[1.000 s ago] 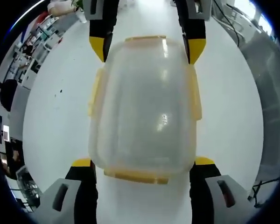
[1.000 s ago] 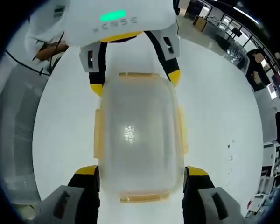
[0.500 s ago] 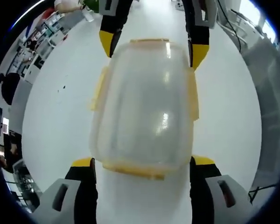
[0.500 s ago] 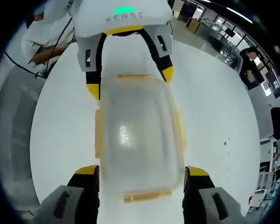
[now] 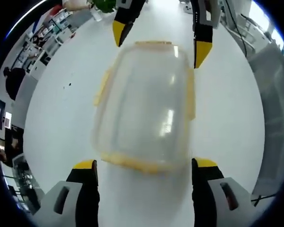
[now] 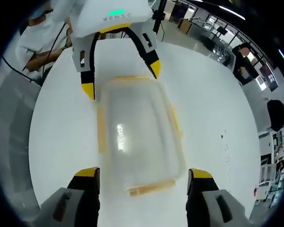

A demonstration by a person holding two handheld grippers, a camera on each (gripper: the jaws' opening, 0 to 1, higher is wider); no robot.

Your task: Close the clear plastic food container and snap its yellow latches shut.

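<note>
Here both grippers' fingers [image 5: 85, 166] [image 6: 199, 175] spread open flank container [image 5: 144, 104] ends; table [image 5: 227, 118] bare around.

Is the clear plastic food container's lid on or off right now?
On. The clear plastic food container has its lid seated on top, yellow latches along its edges; whether they're snapped, cannot tell.

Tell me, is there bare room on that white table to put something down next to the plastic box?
Yes. The white table lies bare along both long sides of the container, out to its edges. It is crowded only at the box's two short ends, where the left gripper and right gripper stand open.
</note>
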